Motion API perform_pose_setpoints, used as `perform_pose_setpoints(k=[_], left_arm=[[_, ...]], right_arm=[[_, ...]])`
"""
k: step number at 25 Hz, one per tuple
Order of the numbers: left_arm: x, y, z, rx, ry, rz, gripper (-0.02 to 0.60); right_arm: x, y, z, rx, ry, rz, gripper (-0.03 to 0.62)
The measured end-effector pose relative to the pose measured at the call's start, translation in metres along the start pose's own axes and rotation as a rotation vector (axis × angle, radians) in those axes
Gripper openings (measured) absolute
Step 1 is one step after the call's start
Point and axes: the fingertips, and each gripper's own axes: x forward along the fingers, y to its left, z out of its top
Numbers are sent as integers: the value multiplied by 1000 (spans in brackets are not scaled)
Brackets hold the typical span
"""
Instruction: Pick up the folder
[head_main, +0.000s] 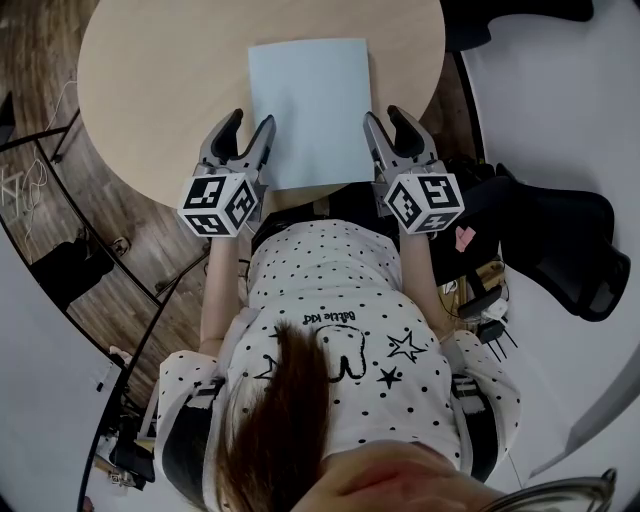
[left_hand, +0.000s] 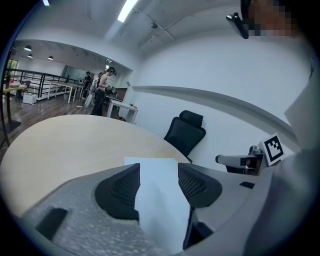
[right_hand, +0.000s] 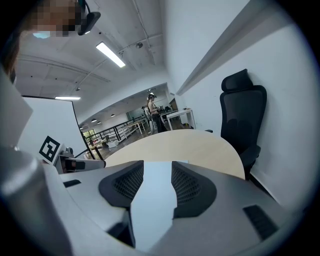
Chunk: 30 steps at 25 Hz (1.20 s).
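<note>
A pale blue folder (head_main: 310, 105) lies flat on the round wooden table (head_main: 150, 80), its near edge at the table's near rim. My left gripper (head_main: 251, 122) hangs over the folder's near left corner, my right gripper (head_main: 386, 116) beside its near right corner. Both stand open, nothing pinched. In the left gripper view the folder (left_hand: 160, 210) shows through the gap of the left gripper (left_hand: 158, 170). In the right gripper view the folder (right_hand: 152, 210) fills the gap of the right gripper (right_hand: 157, 167). The other gripper's marker cube (left_hand: 273, 148) shows at the side.
A black office chair (head_main: 560, 240) stands right of the table, also in the gripper views (left_hand: 185, 132) (right_hand: 242, 110). A dark metal rack (head_main: 60, 260) sits on the wood floor at left. People (left_hand: 102, 90) stand far off by desks.
</note>
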Motion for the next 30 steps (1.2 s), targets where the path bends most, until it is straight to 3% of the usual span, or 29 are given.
perform_pose_setpoints(k=[30], left_arm=[[29,8,-47,-40,129,60,250]], right_arm=[[5,-38,-47,36,126,20,210]])
